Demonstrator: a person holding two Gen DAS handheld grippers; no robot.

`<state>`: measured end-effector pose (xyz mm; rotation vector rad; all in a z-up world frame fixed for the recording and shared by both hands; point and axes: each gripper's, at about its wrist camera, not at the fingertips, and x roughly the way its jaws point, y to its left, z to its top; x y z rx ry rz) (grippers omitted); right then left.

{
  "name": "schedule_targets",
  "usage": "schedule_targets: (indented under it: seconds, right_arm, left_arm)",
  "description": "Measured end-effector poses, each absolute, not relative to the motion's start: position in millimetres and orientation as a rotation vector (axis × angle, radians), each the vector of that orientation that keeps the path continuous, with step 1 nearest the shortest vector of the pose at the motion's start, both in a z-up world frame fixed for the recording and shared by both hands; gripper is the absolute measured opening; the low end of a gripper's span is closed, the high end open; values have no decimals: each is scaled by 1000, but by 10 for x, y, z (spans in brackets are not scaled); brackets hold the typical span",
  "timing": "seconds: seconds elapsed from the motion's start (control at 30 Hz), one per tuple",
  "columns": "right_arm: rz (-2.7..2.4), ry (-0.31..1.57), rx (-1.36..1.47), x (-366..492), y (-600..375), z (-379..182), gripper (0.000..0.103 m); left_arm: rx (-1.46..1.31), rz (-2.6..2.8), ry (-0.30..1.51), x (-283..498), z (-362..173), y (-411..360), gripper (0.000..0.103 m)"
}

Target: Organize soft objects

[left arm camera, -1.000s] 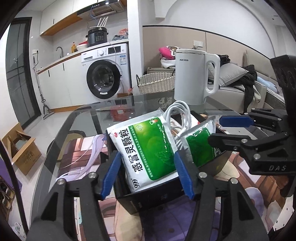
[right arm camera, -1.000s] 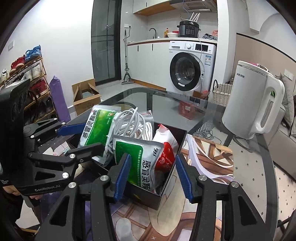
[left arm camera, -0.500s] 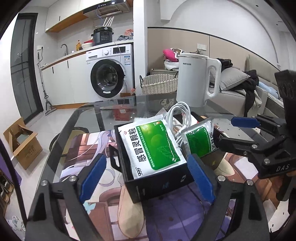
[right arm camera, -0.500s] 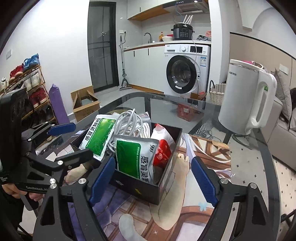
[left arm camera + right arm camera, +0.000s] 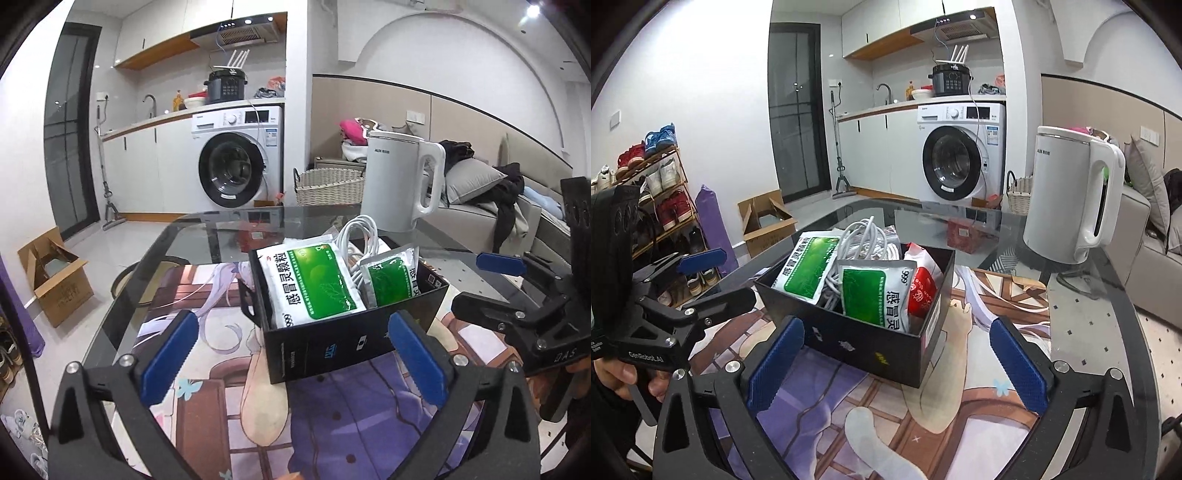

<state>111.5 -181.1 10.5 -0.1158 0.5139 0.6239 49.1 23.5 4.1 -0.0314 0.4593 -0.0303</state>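
Withdrawn from black box (image 5: pixel 354 339): left gripper (image 5: pixel 295 354), right gripper (image 5: pixel 894 365), fingers wide, empty. Box contents: green sachets (image 5: pixel 314 284), white cable (image 5: pixel 864 236), possibly a red packet (image 5: pixel 921 291).

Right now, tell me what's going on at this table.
A person holds a gripper in each hand over a black box on the glass table. The box is packed with two green medicine sachets, a red-and-white packet and a coiled white cable. The left gripper and right gripper are both open, hold nothing, and hang just short of the box. A white kettle stands behind.
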Motion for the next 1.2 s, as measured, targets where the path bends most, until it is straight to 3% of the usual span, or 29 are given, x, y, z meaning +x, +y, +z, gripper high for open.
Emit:
schedule_targets:
  seconds: [0.4,1.2]
  right_arm:
    - [597,435,-175,970,-1733,75,102]
    - [591,455,-175,1042,-1719,17,102]
  left_arm:
    - [-48,-19,453,511,-77,217,103]
    - [-69,-13,381,497,8,266,103]
